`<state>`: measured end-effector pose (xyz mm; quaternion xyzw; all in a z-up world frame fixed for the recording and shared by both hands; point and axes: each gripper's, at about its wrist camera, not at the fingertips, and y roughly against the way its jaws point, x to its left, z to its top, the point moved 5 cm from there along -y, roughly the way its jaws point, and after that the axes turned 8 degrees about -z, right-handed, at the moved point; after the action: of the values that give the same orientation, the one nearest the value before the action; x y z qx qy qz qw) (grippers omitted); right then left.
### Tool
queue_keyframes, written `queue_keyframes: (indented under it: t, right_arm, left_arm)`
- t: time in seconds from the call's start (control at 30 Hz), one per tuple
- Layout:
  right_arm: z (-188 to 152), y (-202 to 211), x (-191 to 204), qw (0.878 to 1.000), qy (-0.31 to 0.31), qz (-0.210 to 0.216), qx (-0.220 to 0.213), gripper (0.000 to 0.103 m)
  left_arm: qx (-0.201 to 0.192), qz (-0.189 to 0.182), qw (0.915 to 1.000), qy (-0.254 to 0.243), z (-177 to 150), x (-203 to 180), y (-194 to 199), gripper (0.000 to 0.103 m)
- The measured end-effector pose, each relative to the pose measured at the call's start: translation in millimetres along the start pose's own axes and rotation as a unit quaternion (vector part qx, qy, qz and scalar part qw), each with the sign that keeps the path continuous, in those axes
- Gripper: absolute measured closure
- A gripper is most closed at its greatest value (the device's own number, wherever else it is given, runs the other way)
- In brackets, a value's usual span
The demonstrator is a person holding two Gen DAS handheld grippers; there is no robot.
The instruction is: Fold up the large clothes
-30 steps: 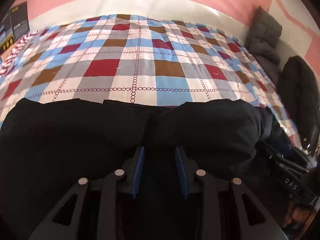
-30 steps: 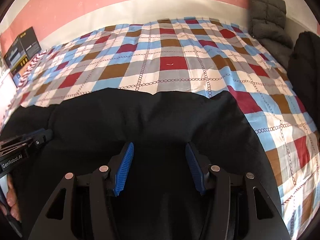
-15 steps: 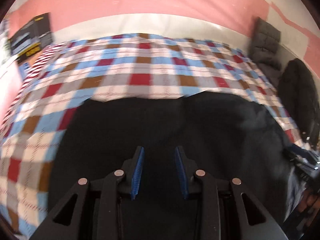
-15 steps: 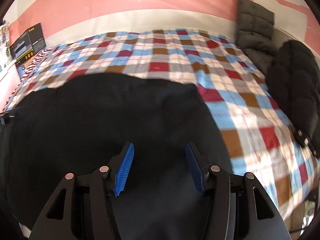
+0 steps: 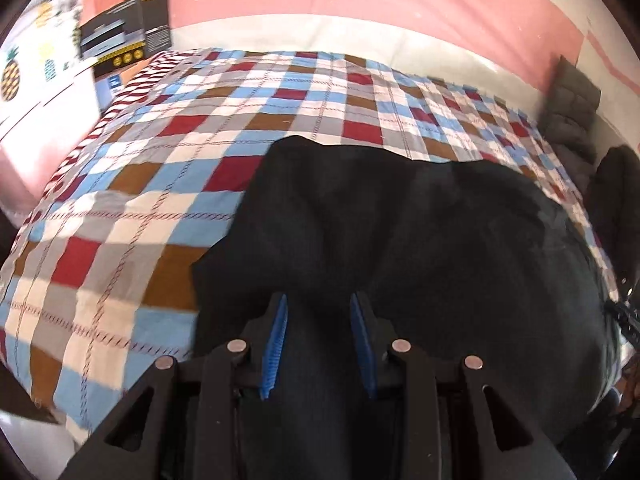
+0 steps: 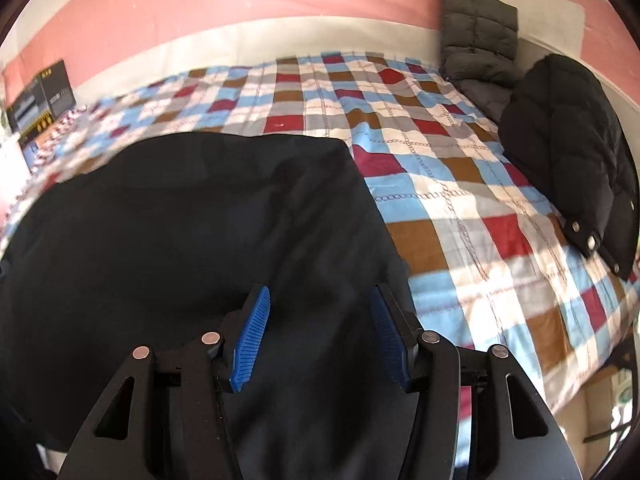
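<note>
A large black garment [image 5: 400, 220] lies spread over the near half of a bed with a checked cover [image 5: 120, 220]. In the left wrist view my left gripper [image 5: 318, 296] is shut on the garment's near edge, and folds of cloth run out from between its blue pads. The right wrist view shows the same garment [image 6: 200, 208] with its right side edge on the checked cover [image 6: 440, 180]. My right gripper [image 6: 320, 288] is shut on a thicker bunch of the near edge, with its jaws wider apart.
A black puffer jacket [image 6: 568, 152] and a grey quilted garment [image 6: 476, 28] lie at the bed's right end. A dark printed box [image 5: 124, 32] stands at the far left by the pink wall. The bed's near edge drops off at the lower right.
Both grippers have drawn back and apart with the garment in them. The left view now shows bare cover to the garment's left, the right view bare cover to its right.
</note>
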<state>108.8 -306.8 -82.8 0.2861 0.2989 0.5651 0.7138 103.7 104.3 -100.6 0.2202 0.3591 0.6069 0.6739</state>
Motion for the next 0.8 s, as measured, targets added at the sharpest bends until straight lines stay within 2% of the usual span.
queue_keyframes:
  t: [0.1, 0.23, 0.33, 0.43, 0.67, 0.8]
  right_arm:
    - [-23.4, 8.9, -13.7, 0.999, -0.023, -0.005, 0.022, 0.049]
    - [-48.3, -3.1, -19.0, 0.999, -0.020, -0.008, 0.050, 0.049]
    - [-46.2, -6.0, -17.1, 0.998, -0.017, -0.012, 0.057, 0.049]
    - [-40.3, -2.1, -16.8, 0.998, -0.013, -0.025, 0.064, 0.049]
    - [-33.0, 41.1, 4.4, 1.000, 0.003, 0.008, 0.030, 0.049]
    - [-26.5, 62.4, 37.6, 0.998, 0.041, 0.041, 0.002, 0.049]
  left_arm:
    - [-0.007, 0.011, 0.9999, 0.006, -18.6, 15.0, 18.0, 0.068]
    - [0.016, 0.016, 0.9997, 0.009, -42.7, 31.3, 8.5, 0.068]
    - [0.013, 0.027, 0.9995, 0.000, -43.5, 28.1, 6.9, 0.067]
    - [0.023, 0.037, 0.9989, 0.016, -39.5, 26.7, 10.7, 0.067]
    - [0.019, 0.031, 0.9993, 0.012, -37.6, 10.6, 40.1, 0.067]
    - [0.013, 0.029, 0.9995, 0.001, -37.9, 2.4, 51.8, 0.067]
